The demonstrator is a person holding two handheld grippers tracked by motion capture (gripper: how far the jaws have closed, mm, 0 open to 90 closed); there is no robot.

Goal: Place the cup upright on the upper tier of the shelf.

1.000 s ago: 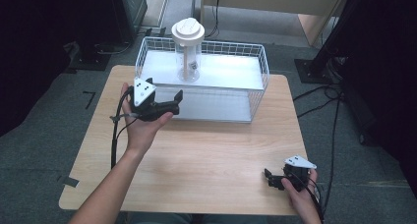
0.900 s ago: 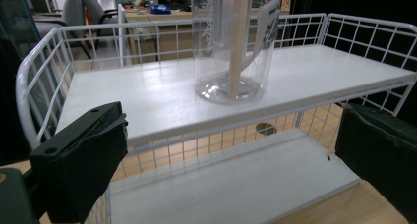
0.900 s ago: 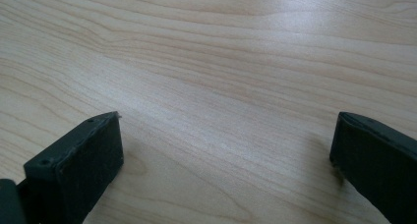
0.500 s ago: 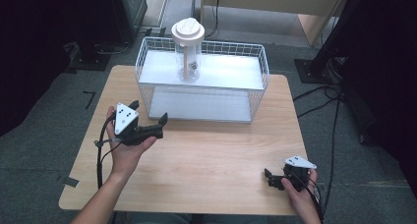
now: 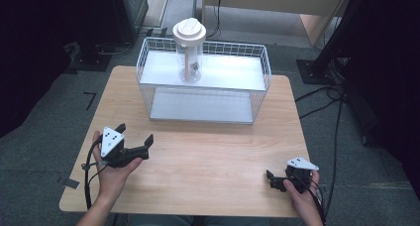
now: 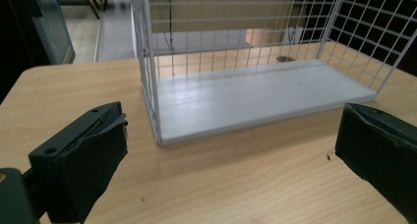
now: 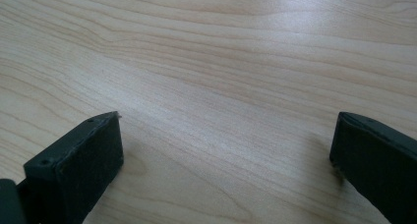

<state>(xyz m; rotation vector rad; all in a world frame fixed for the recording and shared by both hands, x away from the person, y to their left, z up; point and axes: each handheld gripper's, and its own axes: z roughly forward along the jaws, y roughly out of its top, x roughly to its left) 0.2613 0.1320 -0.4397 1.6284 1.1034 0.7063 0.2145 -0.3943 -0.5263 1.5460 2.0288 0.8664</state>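
A white wire rack (image 5: pixel 261 87) with two white shelves stands at the far middle of the wooden table (image 5: pixel 213 151). On its upper shelf stands a clear tall jar (image 5: pixel 189 55) with a wide white lid. My left gripper (image 5: pixel 134 134) is held open above the near left of the table, with nothing between its jaws. In the left gripper view the left gripper (image 6: pixel 233 130) faces the rack's lower shelf (image 6: pixel 255 98) from a short distance. My right gripper (image 5: pixel 271 180) rests low at the near right, open and empty. The right gripper (image 7: pixel 226 135) has bare wood between its jaws.
Dark stands and cables (image 5: pixel 327 94) lie on the grey floor to the right of the table. Black equipment (image 5: pixel 124 10) stands at the back left. The rack's wire corner post (image 6: pixel 150 86) is close ahead of the left gripper.
My left gripper has pulled back from the rack's front left toward the near left of the table, still open and empty. The right gripper has stayed put.
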